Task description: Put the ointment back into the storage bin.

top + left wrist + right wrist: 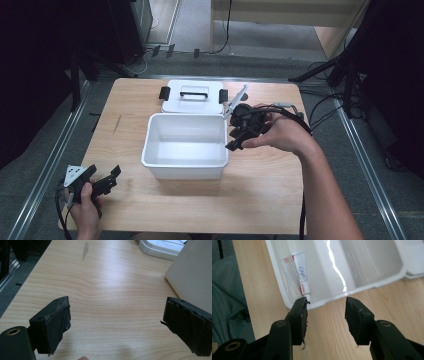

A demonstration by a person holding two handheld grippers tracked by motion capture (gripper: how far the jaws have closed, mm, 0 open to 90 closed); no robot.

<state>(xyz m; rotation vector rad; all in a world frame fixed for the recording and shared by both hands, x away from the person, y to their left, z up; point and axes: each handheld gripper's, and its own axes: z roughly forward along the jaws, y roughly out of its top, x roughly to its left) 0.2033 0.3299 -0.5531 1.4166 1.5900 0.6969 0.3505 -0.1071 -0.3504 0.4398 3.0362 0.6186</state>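
Observation:
A white plastic box [184, 162] stands open in the middle of the wooden table, and its wall [337, 293] runs across the right gripper view. Inside lies a white tube [301, 273] with red and blue print, against one wall. My right gripper [239, 136] hovers at the box's right rim; its jaws stand apart with nothing between them [325, 312]. My left gripper [111, 178] rests low at the table's front left corner, jaws wide apart over bare wood [115, 322], with the box's side [195, 272] to its right.
The box's white lid [192, 97], with a black handle and two black clasps, lies flat behind the box. Metal rails run along both sides of the table. Cables trail on the floor at the right. A grey-green garment [227, 302] shows beside the table.

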